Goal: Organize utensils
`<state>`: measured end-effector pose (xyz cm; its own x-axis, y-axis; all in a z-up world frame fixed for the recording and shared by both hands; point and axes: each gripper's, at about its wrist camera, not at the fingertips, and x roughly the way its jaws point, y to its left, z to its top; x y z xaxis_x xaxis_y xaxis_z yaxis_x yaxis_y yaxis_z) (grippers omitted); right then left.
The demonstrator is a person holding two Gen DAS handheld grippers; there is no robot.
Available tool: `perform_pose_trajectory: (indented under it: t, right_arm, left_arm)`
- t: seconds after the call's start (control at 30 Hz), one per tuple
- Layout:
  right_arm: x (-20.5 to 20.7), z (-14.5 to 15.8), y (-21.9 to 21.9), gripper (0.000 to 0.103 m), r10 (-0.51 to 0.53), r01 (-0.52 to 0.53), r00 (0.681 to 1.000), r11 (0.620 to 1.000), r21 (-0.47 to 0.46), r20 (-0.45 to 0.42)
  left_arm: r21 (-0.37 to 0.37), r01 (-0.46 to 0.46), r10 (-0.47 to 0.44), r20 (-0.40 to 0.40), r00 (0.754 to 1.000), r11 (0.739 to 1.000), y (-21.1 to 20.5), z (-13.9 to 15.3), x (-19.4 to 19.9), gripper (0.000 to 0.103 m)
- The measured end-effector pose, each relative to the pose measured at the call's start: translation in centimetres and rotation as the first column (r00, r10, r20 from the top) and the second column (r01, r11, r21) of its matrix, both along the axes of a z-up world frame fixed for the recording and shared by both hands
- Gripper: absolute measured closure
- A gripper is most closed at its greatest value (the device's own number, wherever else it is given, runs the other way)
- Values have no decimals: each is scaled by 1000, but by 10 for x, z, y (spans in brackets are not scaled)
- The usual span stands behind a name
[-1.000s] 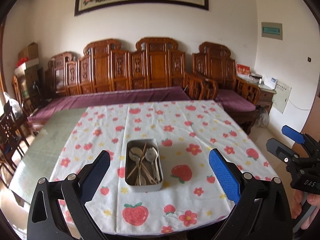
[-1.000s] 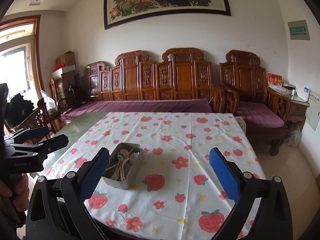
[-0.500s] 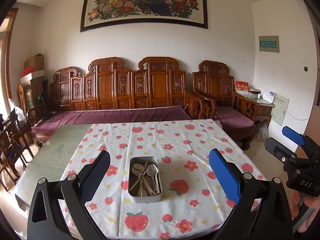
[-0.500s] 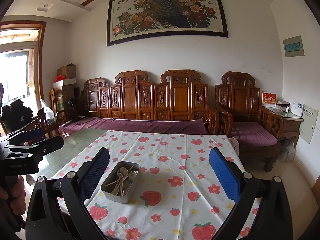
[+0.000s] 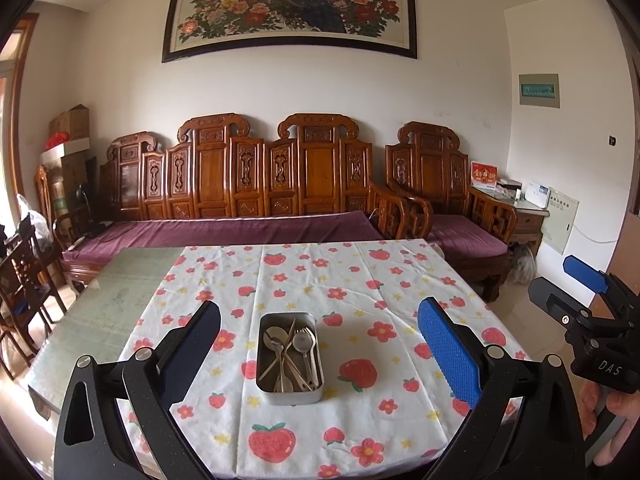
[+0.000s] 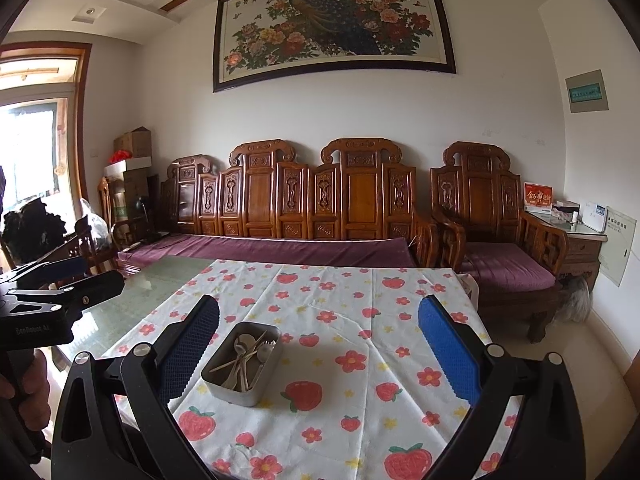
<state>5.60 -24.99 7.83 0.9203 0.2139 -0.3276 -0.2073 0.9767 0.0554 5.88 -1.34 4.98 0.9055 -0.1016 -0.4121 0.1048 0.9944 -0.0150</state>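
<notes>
Blue pads line both claws. The left claw [image 5: 318, 354] is spread wide with nothing between its fingers, held above the near edge of the table [image 5: 132, 284]. The right claw [image 6: 318, 354] is equally wide and empty, held to the right of it. Neither touches anything; both point at the scene from back off the table, probably to keep it in view.

Just beyond them a metal tin [image 5: 290, 354] sits on the strawberry cloth [image 5: 380, 280], near the table's front. All the utensils [image 5: 290, 350] in sight lie inside it: spoons, a fork and some thin sticks, crossed loosely over one another. None lies on the cloth. That fits utensils already gathered into the tin, or a jumble waiting to be sorted out of it.
</notes>
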Motion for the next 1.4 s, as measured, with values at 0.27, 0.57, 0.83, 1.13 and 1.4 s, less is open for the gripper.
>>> perform_pose_trajectory:
  t: [0.27, 0.57, 0.83, 1.13, 1.4]
  right_arm:
    - [0, 0, 0, 3, -1, 1, 1000, 1000, 1, -1]
    - [-1, -1, 2, 3, 0, 0, 1000, 1000, 0, -1]
    - [0, -1, 2, 3, 0, 0, 1000, 1000, 1, -1]
    - [0, -1, 2, 3, 0, 0, 1000, 1000, 1, -1]
    - [-1, -2, 4, 3, 0, 0, 1000, 1000, 2, -1]
  left_arm:
    - [0, 5, -5, 3, 1000, 1000, -2, 0, -1, 8]
    - [1, 6, -6, 1, 1000, 1000, -3, 1, -1, 8]
    - [0, 7, -7, 2, 1000, 1000, -3, 0, -2, 8]
    - [2, 9, -9, 4, 1000, 1000, -5, -2, -3, 8]
    - [1, 8, -8, 5, 1000, 1000, -5, -1, -3, 8]
